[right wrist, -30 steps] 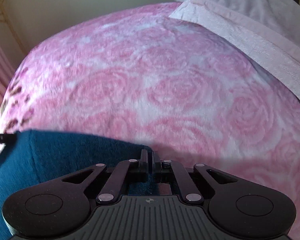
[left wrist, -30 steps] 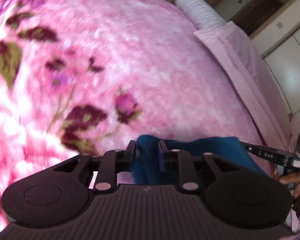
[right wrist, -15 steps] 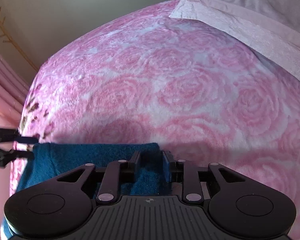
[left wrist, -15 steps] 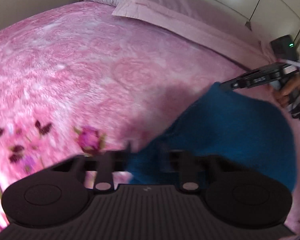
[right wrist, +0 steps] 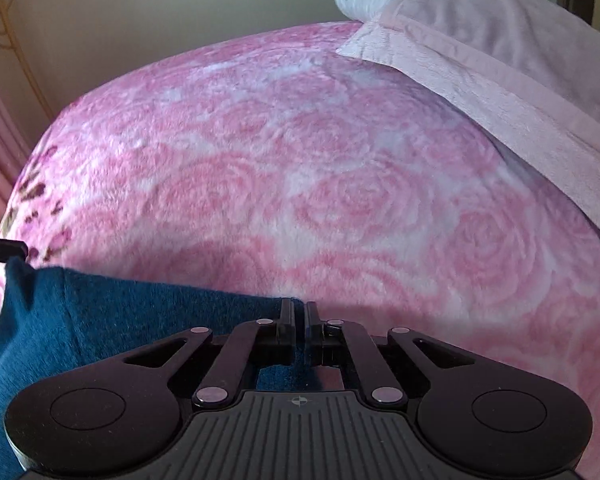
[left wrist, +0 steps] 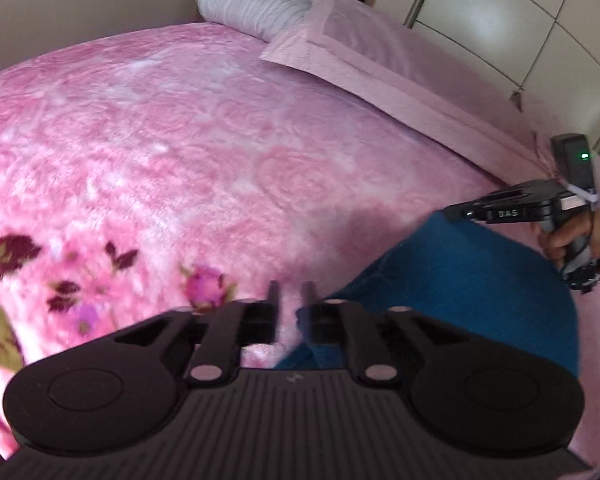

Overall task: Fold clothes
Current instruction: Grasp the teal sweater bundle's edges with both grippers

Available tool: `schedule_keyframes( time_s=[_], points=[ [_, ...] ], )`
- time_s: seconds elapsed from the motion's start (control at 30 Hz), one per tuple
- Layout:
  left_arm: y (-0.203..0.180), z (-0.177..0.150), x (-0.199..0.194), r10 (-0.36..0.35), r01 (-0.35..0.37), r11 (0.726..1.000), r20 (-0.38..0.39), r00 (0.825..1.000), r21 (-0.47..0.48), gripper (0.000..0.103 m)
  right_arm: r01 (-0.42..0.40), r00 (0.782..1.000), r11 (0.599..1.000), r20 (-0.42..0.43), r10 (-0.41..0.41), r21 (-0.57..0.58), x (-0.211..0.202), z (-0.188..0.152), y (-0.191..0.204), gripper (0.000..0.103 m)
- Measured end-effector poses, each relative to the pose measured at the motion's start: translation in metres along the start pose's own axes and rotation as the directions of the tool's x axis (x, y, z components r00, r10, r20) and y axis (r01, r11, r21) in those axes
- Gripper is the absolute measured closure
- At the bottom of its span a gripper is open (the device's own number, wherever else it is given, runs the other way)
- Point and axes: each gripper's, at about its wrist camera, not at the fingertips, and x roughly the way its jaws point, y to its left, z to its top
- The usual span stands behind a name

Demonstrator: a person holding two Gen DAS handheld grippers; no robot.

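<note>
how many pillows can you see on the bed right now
2. A white pillow lies at the bed's far corner by the wall. A pale pink pillow lies beside it, overlapping its end. More could lie hidden beyond the frame.

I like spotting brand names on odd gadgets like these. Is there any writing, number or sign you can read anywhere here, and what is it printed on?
"DAS": white letters on the side of the right claw, seen from the left camera; slightly blurred, so the first letter is uncertain.
A small pale mark on each claw's ribbed body: too small to read.
Nothing written on the blue garment, the pink blanket or the pillows.
</note>
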Motion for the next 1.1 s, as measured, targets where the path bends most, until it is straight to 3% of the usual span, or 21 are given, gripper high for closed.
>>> schedule_keyframes(
  time_s=[0.03,0.2,0.33,0.43,0.5,0.53,0.67,0.8,0.93,1.1],
  points=[
    [0.002,0.002,0.000,-0.015,0.015,1.000,-0.003,1.000,-0.007,0.067,-0.004,1.000,1.000,-0.006,0.004,0.007,-0.001,0.000,-0.001,0.101],
    [0.021,0.006,-0.008,-0.088,0.090,0.990,0.021,0.996,-0.105,0.066,-0.020,1.000,0.999,-0.017,0.021,0.030,-0.004,0.002,-0.002,0.101],
    [0.030,0.001,-0.015,-0.147,0.160,0.963,0.072,0.986,-0.215,0.063,-0.031,0.999,0.998,-0.019,0.032,0.045,-0.001,0.001,-0.003,0.101],
    [0.019,-0.005,0.003,-0.171,0.171,0.963,0.021,0.985,-0.209,0.060,-0.039,0.999,0.997,-0.015,0.040,0.063,0.000,0.001,-0.005,0.101],
    [0.009,-0.010,0.017,-0.160,0.154,0.971,-0.015,0.987,-0.183,0.074,-0.032,0.999,0.998,-0.001,0.032,0.050,-0.002,0.001,-0.005,0.101],
    [0.008,-0.012,0.020,-0.156,0.150,0.971,-0.014,0.988,-0.187,0.096,-0.028,1.000,0.999,0.007,0.028,0.044,-0.004,0.001,-0.005,0.101],
    [0.004,-0.020,0.010,-0.064,0.068,0.978,0.024,0.998,-0.196,0.097,-0.014,0.999,1.000,0.036,0.013,0.020,-0.009,0.002,-0.004,0.102],
    [0.003,-0.032,0.007,0.022,-0.025,0.978,-0.017,1.000,-0.208,0.096,0.014,0.999,1.000,0.042,-0.014,0.006,-0.007,0.000,-0.003,0.102],
    [-0.016,-0.032,0.024,0.132,-0.139,0.975,-0.050,0.990,-0.172,0.092,0.043,0.998,0.999,-0.041,-0.044,-0.021,0.017,-0.011,0.006,0.101],
    [-0.035,-0.018,0.016,0.232,-0.244,0.955,-0.083,0.969,-0.170,0.077,0.049,0.998,0.999,-0.044,-0.048,0.007,-0.015,0.001,0.001,0.098]
  ],
)
